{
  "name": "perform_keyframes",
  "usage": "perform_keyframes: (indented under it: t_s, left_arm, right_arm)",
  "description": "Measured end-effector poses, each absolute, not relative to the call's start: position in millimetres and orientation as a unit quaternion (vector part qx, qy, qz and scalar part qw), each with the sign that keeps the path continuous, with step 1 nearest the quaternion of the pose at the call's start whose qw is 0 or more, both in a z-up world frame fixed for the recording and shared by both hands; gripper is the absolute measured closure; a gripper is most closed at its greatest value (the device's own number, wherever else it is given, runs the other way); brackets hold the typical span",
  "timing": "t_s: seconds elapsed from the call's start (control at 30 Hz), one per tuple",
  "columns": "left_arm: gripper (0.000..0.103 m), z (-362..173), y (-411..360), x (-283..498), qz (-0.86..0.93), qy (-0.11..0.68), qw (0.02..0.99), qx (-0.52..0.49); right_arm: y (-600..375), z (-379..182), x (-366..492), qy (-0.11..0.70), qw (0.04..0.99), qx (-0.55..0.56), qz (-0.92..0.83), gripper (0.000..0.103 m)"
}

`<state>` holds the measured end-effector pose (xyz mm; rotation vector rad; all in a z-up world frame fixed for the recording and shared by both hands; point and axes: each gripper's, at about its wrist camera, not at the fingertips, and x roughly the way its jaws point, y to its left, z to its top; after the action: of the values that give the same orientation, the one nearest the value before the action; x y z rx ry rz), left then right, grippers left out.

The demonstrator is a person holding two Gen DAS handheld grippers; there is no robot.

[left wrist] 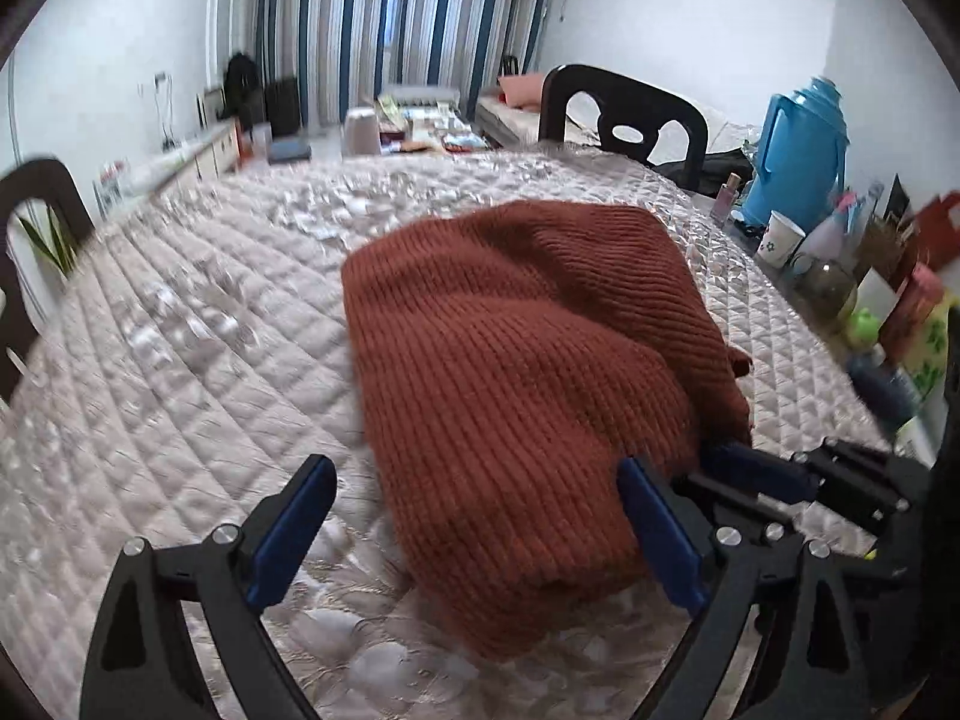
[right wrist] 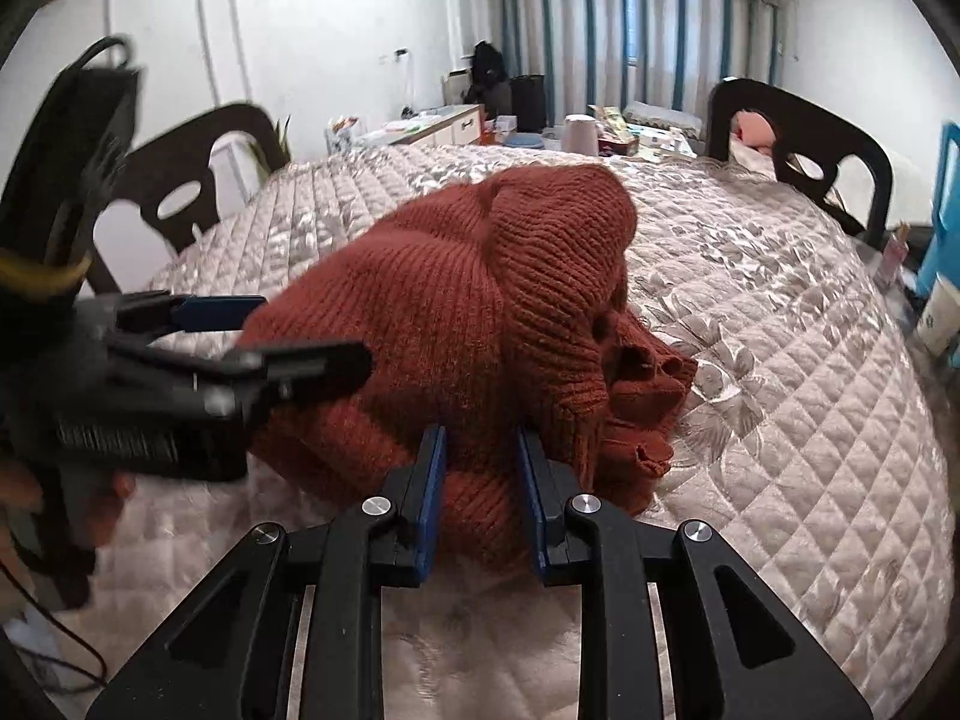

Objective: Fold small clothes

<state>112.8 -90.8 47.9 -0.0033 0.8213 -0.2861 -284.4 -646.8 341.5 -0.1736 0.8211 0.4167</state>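
A rust-red knitted sweater lies bunched in a thick folded heap on the quilted table cover. My left gripper stands open wide over the heap's near left corner, and its blue pads do not press the knit. In the same view my right gripper bites the sweater's near right edge. The right wrist view shows the right gripper shut on a thick fold of the sweater. There the left gripper hovers at the heap's left side with its fingers spread.
Dark chairs stand at the far edge and the left edge. A blue thermos jug, a paper cup, jars and boxes crowd the right rim. Bare quilt spreads right of the heap.
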Motion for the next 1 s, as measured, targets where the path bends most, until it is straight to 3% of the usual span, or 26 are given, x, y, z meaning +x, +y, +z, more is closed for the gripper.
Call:
perform_keyframes:
  t_s: [0.1, 0.2, 0.23, 1.0]
  left_arm:
    - [0.007, 53, -88, 103, -0.136, 0.388, 0.912, -0.003]
    - [0.003, 61, -84, 89, -0.111, 0.362, 0.926, 0.013]
    - [0.003, 64, -83, 84, -0.103, 0.353, 0.930, 0.018]
    - [0.003, 10, -77, 37, -0.047, 0.423, 0.901, 0.083]
  right_arm:
    - [-646, 348, -292, 0.392, 0.896, -0.073, 0.193, 0.074]
    - [-644, 355, -305, 0.381, 0.903, -0.081, 0.183, 0.049]
    - [-643, 357, -311, 0.377, 0.905, -0.084, 0.180, 0.045]
    - [-661, 316, -348, 0.456, 0.879, -0.105, 0.098, 0.045]
